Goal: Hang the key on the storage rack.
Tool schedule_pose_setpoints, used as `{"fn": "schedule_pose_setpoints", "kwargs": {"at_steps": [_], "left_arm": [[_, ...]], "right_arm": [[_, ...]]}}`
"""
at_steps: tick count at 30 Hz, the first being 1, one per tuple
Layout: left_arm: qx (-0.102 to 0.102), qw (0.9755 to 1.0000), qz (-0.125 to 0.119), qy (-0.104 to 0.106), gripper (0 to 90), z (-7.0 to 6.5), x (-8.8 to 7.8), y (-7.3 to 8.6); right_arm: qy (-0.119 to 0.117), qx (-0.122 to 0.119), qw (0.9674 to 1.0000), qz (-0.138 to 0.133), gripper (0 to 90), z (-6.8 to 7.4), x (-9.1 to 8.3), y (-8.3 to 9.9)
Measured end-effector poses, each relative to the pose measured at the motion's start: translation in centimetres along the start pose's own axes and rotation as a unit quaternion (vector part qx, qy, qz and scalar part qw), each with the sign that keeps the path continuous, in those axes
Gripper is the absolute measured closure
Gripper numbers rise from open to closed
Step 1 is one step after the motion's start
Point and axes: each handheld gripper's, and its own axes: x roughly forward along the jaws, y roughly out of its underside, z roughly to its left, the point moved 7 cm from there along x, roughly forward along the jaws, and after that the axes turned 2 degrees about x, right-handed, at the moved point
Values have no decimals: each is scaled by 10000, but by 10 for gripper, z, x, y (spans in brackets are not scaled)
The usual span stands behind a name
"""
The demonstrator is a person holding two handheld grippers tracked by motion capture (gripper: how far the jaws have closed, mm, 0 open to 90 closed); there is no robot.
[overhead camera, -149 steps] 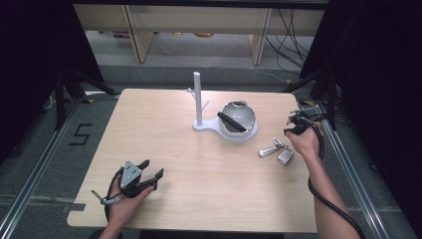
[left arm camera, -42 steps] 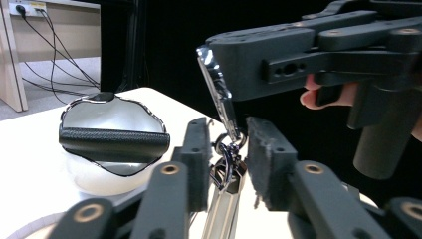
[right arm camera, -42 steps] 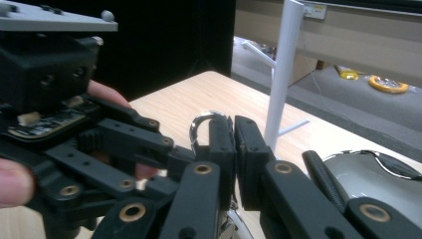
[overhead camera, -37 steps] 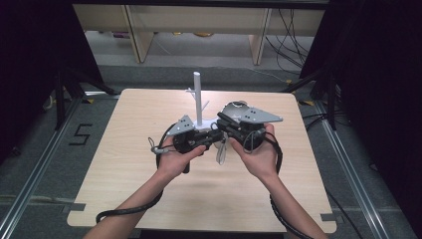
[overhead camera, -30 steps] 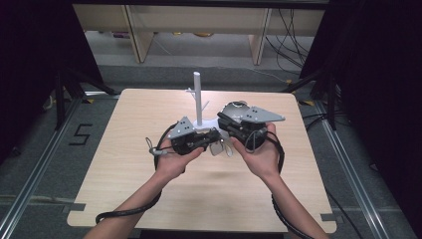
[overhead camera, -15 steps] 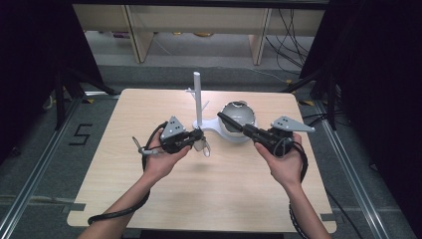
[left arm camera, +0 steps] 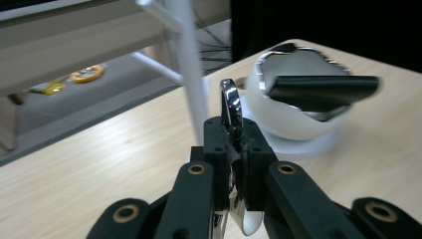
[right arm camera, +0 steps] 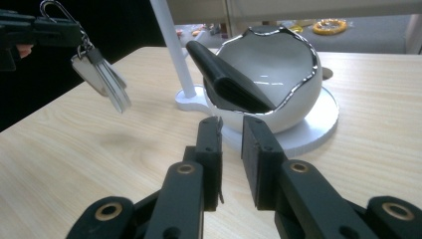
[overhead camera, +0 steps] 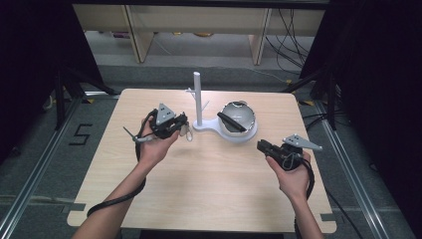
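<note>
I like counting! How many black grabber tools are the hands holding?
2. The left gripper is near the white stand, clamping a key ring. The right gripper is beside the bowl.

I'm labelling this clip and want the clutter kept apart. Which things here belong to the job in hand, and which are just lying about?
In the job:
- key bunch, hanging from its ring
- left gripper, shut on that ring
- white peg stand, right beside the keys
- right gripper, jaws parted, nothing between them

Lying about:
- eggshell-shaped bowl
- black case leaning in that bowl
- tape rolls on the floor behind
</note>
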Motion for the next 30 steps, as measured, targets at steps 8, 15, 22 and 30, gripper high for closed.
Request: {"fn": "schedule_pose_setpoints", "kwargs": {"at_steps": [8, 15, 22, 30], "left_arm": [[202, 9986, 80, -474, 843, 21, 17, -14], [706, 9947, 266, -694, 843, 36, 32, -20], [280, 9963, 236, -778, 843, 33, 41, -24], [274, 9958, 184, -853, 843, 33, 44, -31]], "right_arm": [[0, -14, 10000, 11, 781, -2, 1, 3], [-75, 59, 9999, 76, 772, 0, 3, 8], [-133, 54, 9999, 78, 769, 1, 4, 8], [-81, 38, 9999, 53, 769, -1, 3, 7]]}}
